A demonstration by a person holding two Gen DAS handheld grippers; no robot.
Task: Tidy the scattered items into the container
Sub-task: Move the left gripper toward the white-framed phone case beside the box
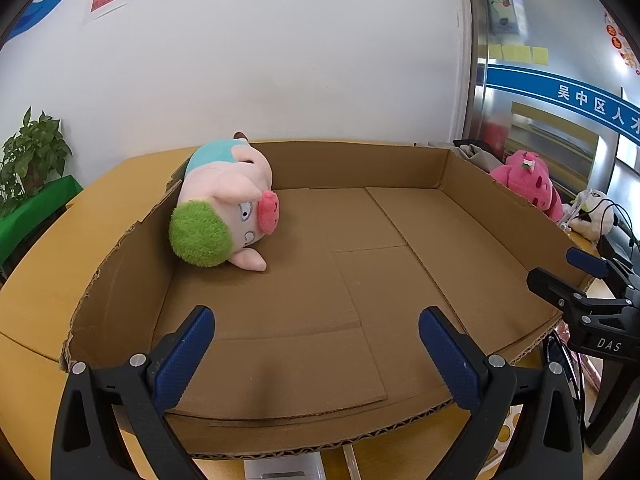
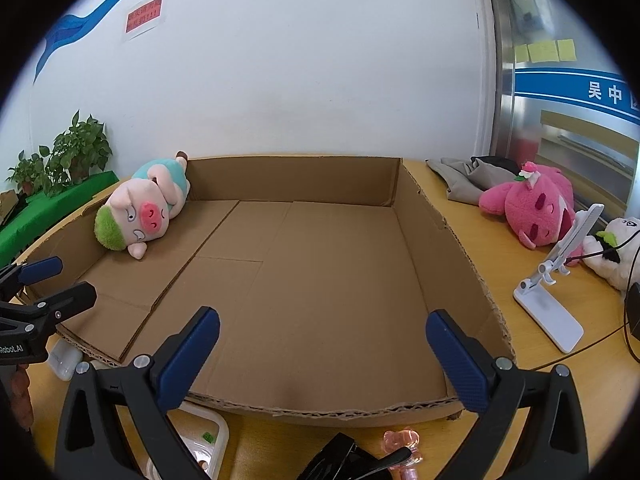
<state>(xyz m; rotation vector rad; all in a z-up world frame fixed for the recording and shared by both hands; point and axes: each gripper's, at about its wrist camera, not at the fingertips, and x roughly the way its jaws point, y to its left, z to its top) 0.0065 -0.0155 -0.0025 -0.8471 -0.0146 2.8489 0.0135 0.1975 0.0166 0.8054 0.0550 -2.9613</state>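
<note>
Jaws of both the left gripper [image 1: 316,344] and right gripper [image 2: 322,346] gape, released, low in frame over the cardboard box [image 2: 440,236]; a pig toy [image 1: 224,208] lies upper left.

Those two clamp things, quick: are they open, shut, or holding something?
Left gripper: open, holding nothing.
Right gripper: open, holding nothing.

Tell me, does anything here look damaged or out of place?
The cardboard box has ragged, torn rims, as if its flaps were ripped off. Only the pig plush lies inside, tipped on its side in the far left corner. The pink plush and white plush lie outside on the table, right of the box.
</note>
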